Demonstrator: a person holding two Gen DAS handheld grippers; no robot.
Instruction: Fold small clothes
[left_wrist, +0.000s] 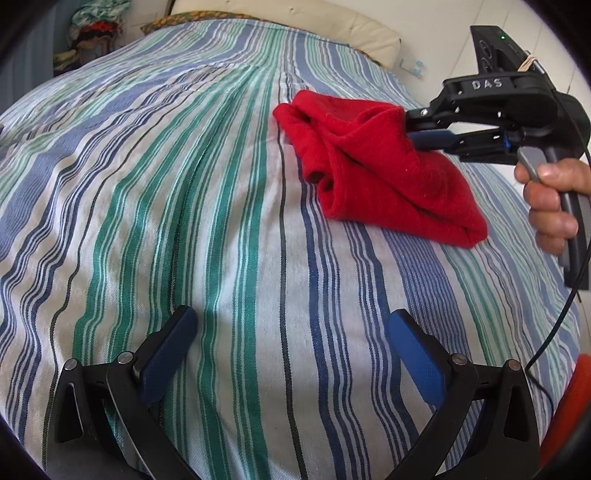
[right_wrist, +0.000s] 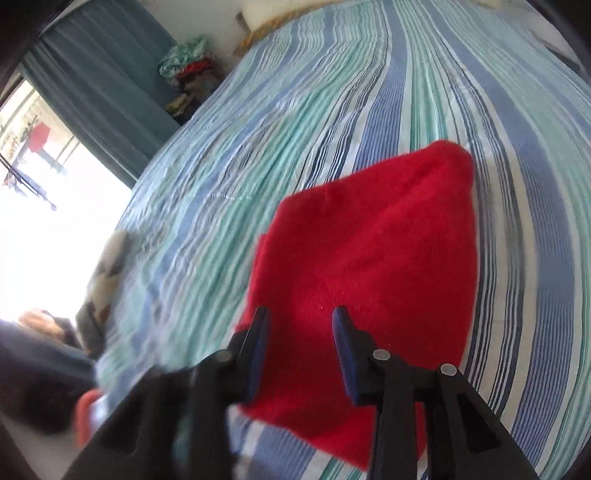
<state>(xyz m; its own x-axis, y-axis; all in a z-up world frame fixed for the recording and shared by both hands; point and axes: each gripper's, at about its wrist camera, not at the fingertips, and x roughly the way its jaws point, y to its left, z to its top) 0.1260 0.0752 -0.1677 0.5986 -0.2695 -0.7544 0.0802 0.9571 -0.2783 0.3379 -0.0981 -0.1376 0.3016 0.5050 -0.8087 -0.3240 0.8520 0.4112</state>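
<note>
On the striped bed (left_wrist: 221, 221), my right tool (right_wrist: 301, 321) hovers at the near edge of the red garment (right_wrist: 369, 266), its two blue pads partly parted with red cloth showing in the gap but, as far as the right wrist view shows, not pinched between them. The garment lies just ahead of this tool, bunched into a rough folded packet with one corner pointing away up the bed; I judge it is mid-fold rather than finished, since the left wrist view shows its layers humped and uneven. From that view the same tool comes in from the right side, its tips at the upper edge of the cloth, and my hand (left_wrist: 550, 199) grips the handle behind it. My left tool (left_wrist: 291, 332) stands wide open and empty over bare sheet, well short of the garment, which sits ahead and to its right; I take it to be parked clear so the fold can be laid without snagging. A pile of other clothes (right_wrist: 188, 62) sits far beyond the bed's edge, near a blue curtain (right_wrist: 99, 74), apart from the work.
</note>
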